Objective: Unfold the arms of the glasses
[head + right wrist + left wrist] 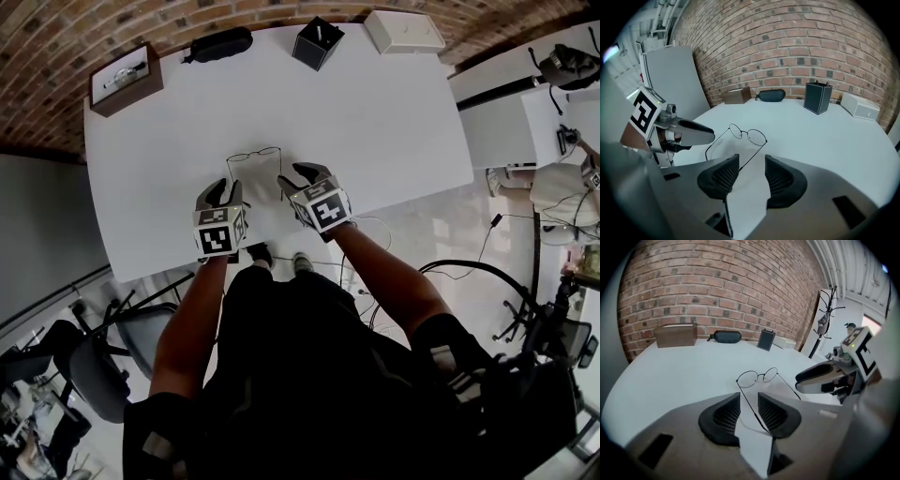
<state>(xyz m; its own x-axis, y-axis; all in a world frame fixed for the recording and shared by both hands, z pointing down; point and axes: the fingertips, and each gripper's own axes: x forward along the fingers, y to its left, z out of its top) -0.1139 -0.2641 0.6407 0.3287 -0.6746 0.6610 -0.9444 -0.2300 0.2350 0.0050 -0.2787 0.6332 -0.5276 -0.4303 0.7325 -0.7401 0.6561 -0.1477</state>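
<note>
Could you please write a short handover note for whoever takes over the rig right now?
Left gripper: jaws apart; one temple arm of the glasses runs between them, not clamped.
Right gripper: jaws apart; the tip of the other temple arm reaches into the gap, not clamped.
Glasses: on the white table, lenses away from the person, both arms spread toward the grippers.
Done: both arms look unfolded.
Left: probably only drawing both grippers back clear of the frame.
</note>
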